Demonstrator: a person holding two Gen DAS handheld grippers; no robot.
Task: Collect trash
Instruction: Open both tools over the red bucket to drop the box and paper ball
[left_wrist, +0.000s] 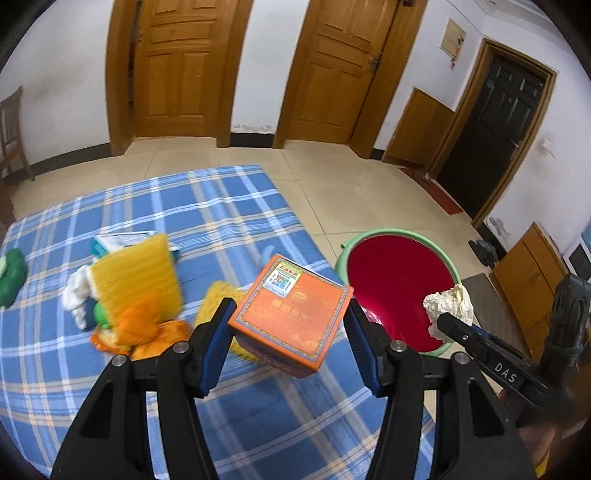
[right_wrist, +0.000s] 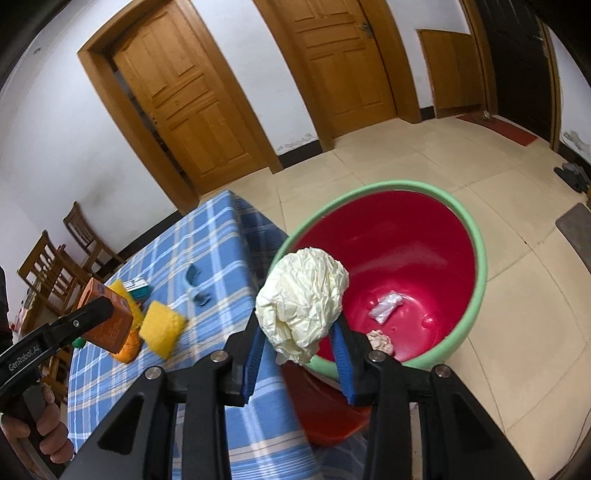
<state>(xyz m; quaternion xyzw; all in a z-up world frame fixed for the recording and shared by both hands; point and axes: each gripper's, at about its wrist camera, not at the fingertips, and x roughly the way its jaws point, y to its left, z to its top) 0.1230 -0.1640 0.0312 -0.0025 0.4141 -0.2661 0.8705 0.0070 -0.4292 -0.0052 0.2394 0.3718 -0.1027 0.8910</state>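
Nearest the lens, the left gripper (left_wrist: 290, 325) clamps an orange box (left_wrist: 290, 314) at centre frame, above the blue plaid tablecloth (left_wrist: 184, 214). The right gripper (right_wrist: 301, 343) pinches a crumpled cream paper wad (right_wrist: 301, 299) over the near rim of the red, green-rimmed bin (right_wrist: 480, 258), right of centre.

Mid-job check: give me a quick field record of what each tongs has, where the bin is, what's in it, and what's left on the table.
left tongs: shut on orange box, above the table edge
right tongs: shut on crumpled cream paper, at the bin's near rim
bin: red tub with green rim, on the floor beside the table
bin contents: clear plastic wrapper; small crumpled wad
table: blue plaid cloth
left on table: yellow sponge, orange cloth, teal-and-white packet, green item
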